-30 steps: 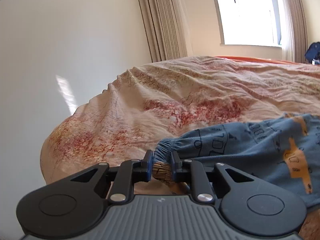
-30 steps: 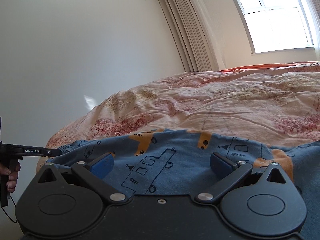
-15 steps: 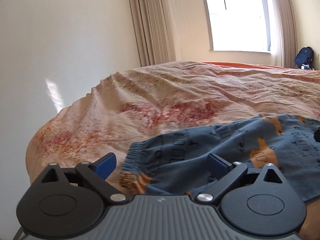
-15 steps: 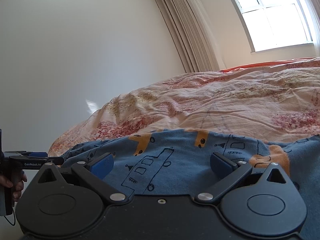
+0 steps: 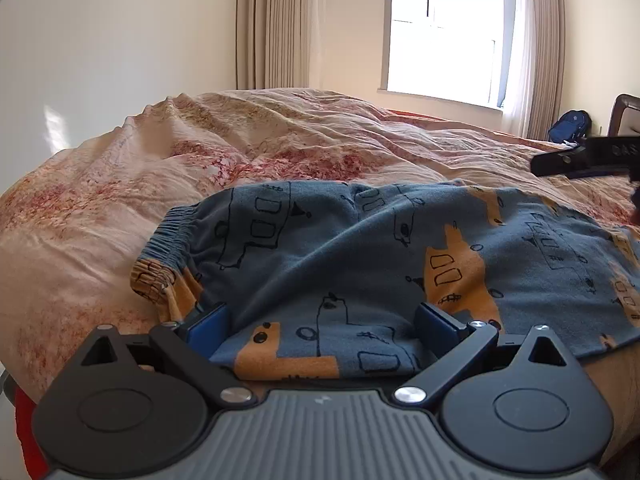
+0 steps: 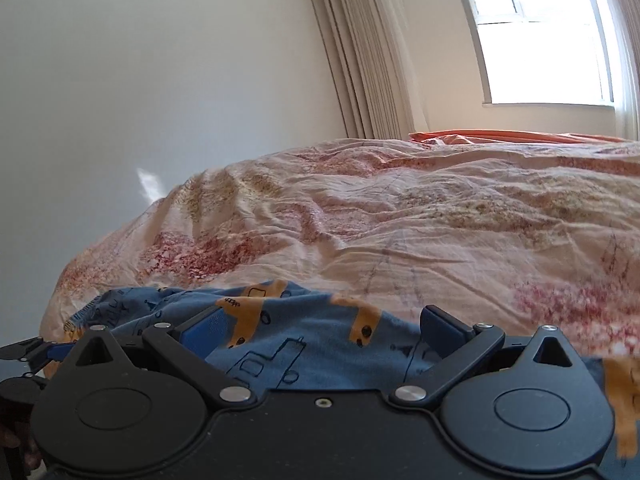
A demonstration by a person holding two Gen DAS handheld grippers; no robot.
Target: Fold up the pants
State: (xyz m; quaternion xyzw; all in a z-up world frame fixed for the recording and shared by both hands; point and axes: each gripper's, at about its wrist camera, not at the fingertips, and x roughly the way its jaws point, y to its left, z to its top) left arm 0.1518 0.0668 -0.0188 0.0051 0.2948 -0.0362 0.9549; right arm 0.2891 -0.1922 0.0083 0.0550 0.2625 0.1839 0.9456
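while the blue pants [image 5: 360, 248] lay spread across the near part of the bed [image 5: 280, 140], the left gripper [image 5: 324, 324] stood with its jaws wide apart. the log-free reading from the frames was plain: its blue pads [image 5: 208, 330] sat on either side of a fold of printed cloth without pressing it, the jaws having just been opening. the elastic waistband [image 5: 172, 236] bunched at about ten o'clock from that gripper, with an orange cuff just below it.

in the left wrist view the pants ran from nine o'clock over to three o'clock, orange vehicle shapes and black line drawings on the cloth — the right gripper's black finger showed at about two o'clock, above the fabric's far edge.

in the right wrist view the right gripper [image 6: 324, 328] also had its jaws spread, nothing pinched between them; the pants lay beneath and just ahead of it at six o'clock. the left gripper's tip peeked in at eight o'clock, beside the waistband end. a floral quilt [image 6: 400, 220] covered the bed, with curtains [image 6: 360, 48] and a bright window [image 6: 540, 40] toward one o'clock.
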